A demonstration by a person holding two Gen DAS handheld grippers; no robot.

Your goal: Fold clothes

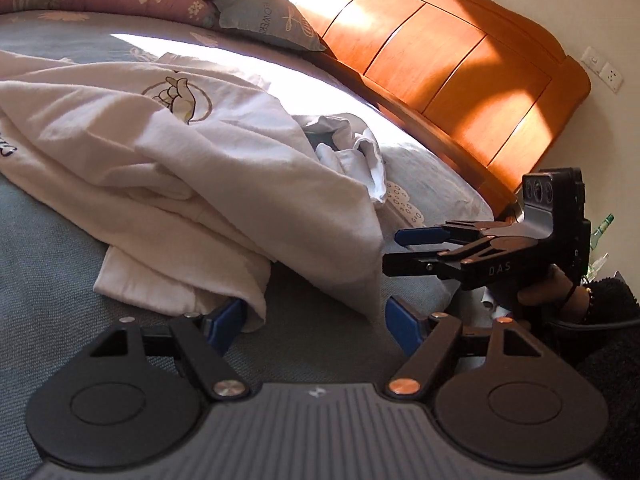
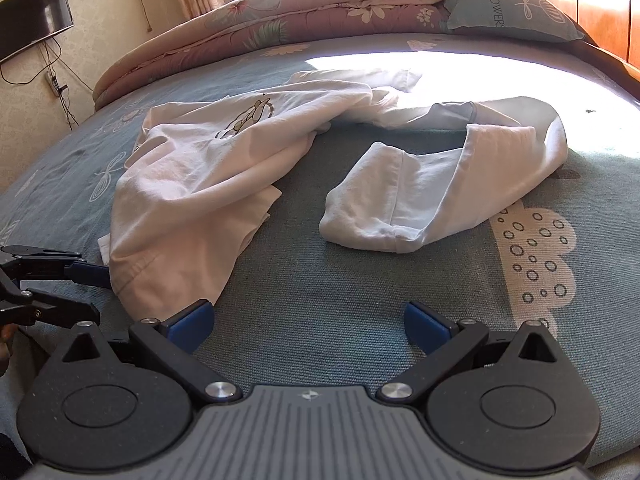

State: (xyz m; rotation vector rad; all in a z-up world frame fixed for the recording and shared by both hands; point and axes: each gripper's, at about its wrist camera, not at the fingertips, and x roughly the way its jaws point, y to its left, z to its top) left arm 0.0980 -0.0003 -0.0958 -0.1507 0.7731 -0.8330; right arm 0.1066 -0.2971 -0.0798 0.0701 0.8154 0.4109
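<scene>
"FLOWERS" on grey-blue pillow (image 2: 516, 6); "DAS" on right tongs (image 1: 400, 250) body.

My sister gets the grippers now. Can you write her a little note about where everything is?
Left gripper: open, low at the near hem of the white shirt, holding nothing.
Right gripper: open, over bare bedsheet, holding nothing.
The shirt lies crumpled on the bed, one sleeve flopped out to the right, with a printed picture on top.
Done: no folds yet.
Left: spread the shirt flat, tuck the sleeves in, then fold it.
</scene>
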